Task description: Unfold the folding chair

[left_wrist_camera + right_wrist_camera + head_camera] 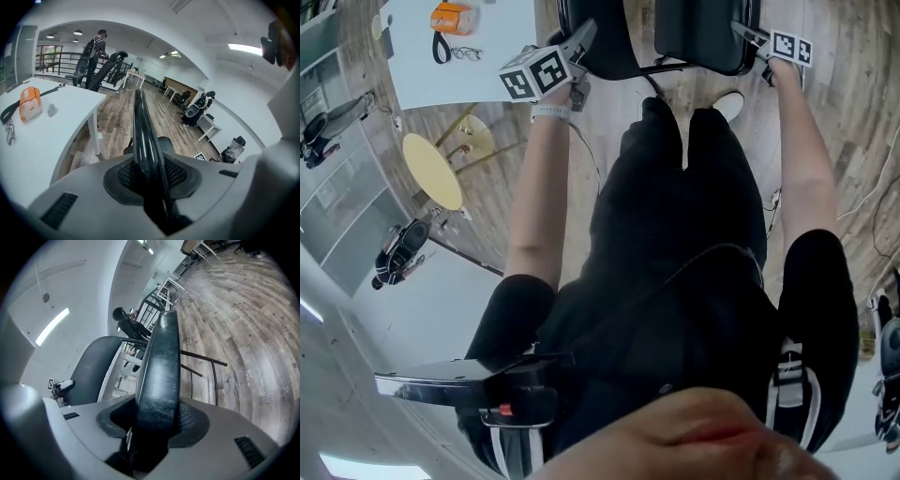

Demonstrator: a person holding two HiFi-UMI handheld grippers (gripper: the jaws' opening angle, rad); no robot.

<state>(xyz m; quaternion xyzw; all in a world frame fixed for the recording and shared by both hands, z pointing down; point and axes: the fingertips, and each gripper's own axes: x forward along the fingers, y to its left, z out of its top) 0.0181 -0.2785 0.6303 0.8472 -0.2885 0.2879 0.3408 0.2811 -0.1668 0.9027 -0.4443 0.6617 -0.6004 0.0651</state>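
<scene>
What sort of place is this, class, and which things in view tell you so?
Probably an open-plan office: a white desk stands nearby, with more desks and office chairs further back on wood-look flooring, under ceiling strip lights.

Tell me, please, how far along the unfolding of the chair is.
Done: both tools grip the chair. In hand: left tool on its thin black rim, right tool on its padded panel, the two parts standing apart. Left: probably spreading it fully until it stands open.
</scene>
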